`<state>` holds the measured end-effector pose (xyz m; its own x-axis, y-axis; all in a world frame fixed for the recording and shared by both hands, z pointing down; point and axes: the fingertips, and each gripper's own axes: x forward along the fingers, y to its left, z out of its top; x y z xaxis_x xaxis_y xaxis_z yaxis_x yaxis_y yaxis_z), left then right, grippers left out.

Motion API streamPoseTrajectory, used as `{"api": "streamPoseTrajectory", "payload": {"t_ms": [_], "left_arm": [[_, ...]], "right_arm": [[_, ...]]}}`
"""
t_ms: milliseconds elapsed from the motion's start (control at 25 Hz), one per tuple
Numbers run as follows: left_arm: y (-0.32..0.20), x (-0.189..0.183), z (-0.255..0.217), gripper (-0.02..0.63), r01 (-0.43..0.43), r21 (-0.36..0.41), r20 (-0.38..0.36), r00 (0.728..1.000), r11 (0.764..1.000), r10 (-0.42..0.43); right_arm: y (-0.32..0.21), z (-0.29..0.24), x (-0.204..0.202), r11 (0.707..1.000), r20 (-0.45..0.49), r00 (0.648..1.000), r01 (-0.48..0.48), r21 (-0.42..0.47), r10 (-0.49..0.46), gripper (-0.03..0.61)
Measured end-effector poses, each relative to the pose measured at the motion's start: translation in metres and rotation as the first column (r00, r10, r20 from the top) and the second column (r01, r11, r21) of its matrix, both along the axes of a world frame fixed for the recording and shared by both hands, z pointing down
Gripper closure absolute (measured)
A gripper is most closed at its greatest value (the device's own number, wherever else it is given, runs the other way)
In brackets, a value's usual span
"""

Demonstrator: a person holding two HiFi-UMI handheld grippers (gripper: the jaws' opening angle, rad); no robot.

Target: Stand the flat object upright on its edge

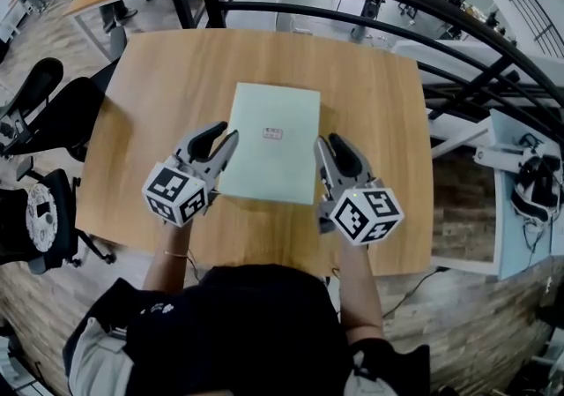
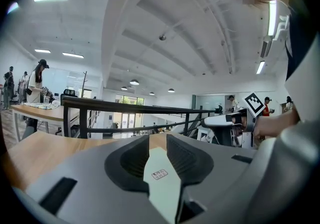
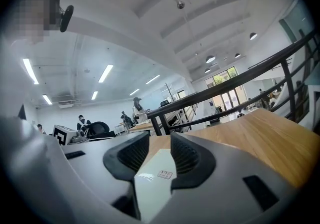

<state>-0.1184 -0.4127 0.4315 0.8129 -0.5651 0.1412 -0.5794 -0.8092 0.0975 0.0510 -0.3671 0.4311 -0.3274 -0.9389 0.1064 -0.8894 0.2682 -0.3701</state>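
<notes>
Zero steps done | board [image 1: 271, 143] is lying flat on table [image 1: 159, 77] | you are holding left gripper [image 1: 227, 131] and right gripper [image 1: 328, 140] slightly parted, clamping nothing | raising is pending

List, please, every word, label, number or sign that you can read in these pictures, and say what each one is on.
No text here is legible.
Small label on the flat object: reddish print, too small to read.
Left marker cube and right marker cube: black-and-white square patterns only, no words or numbers.
</notes>
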Motion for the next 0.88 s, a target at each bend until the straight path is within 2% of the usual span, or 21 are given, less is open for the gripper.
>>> {"api": "streamPoseTrajectory", "payload": {"t_ms": [40,80,320,520,760,880], "left_arm": [[-0.004,0.001,0.004,0.515,-0.004,-0.011,0.003,1.0,1.0,0.004],[-0.008,0.003,0.009,0.508,-0.009,-0.024,0.006,1.0,1.0,0.009],[-0.033,0.014,0.039,0.4,-0.039,-0.101,0.048,0.998,0.994,0.044],[-0.053,0.013,0.053,0.387,-0.001,-0.149,0.038,0.999,0.989,0.007],[-0.076,0.011,0.084,0.355,0.02,-0.213,0.082,0.997,0.977,-0.003],[-0.088,0.008,0.101,0.345,0.039,-0.254,0.099,0.995,0.966,-0.014]], "right_arm": [[-0.004,0.003,0.001,1.0,0.004,1.0,0.0,-0.01,0.0,0.435],[-0.007,0.006,0.002,1.0,0.006,1.0,-0.001,-0.023,0.001,0.425],[-0.031,0.03,0.012,0.995,-0.026,0.999,-0.032,-0.091,0.03,0.42],[-0.046,0.053,0.027,0.984,-0.087,0.992,-0.098,-0.145,0.086,0.413],[-0.065,0.075,0.033,0.978,-0.107,0.991,-0.104,-0.181,0.085,0.405],[-0.073,0.091,0.035,0.967,-0.111,0.991,-0.104,-0.234,0.079,0.387]]}}
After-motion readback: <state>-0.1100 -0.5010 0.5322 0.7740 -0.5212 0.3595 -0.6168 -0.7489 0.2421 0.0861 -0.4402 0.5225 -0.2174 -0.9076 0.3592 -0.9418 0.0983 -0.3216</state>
